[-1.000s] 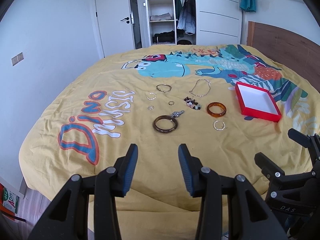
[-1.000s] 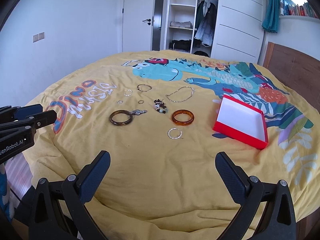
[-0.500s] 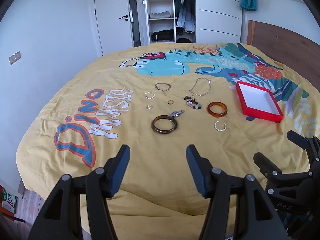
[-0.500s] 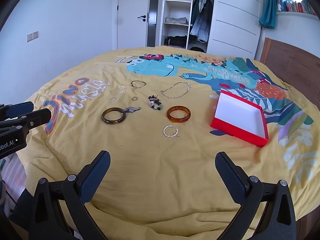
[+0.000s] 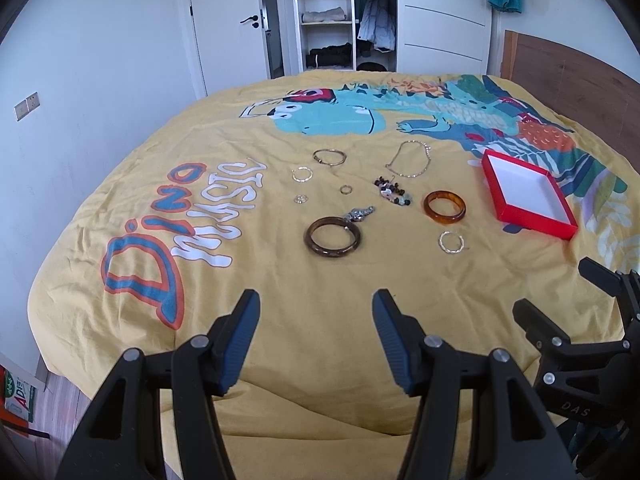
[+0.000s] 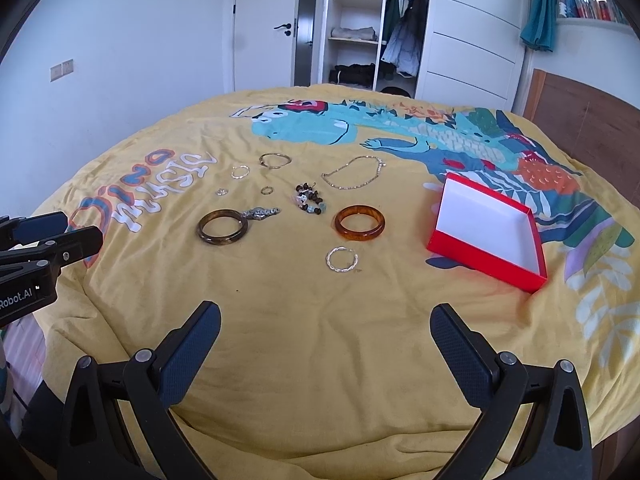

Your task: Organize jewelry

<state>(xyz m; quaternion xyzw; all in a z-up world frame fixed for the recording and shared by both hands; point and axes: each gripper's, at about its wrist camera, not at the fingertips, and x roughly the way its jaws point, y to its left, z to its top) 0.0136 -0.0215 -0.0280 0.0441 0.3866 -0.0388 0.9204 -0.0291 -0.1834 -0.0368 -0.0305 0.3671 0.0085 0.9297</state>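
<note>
Jewelry lies spread on a yellow bedspread. A dark brown bangle lies nearest, with a silver brooch touching it. An amber bangle, a twisted silver ring, a bead bracelet, a chain necklace, a thin bracelet and small rings lie around. An empty red box sits to the right. My left gripper is open and empty, short of the dark bangle. My right gripper is open wide, empty, short of the twisted ring.
A wooden headboard borders the bed on the right. An open wardrobe and a white door stand behind the bed. The bed's near edge drops to the floor at lower left, where a printed box lies.
The left gripper's jaws have spread wider. Both grippers have moved slightly forward and down toward the jewelry, which looks a little closer. Nothing on the bed has moved.
</note>
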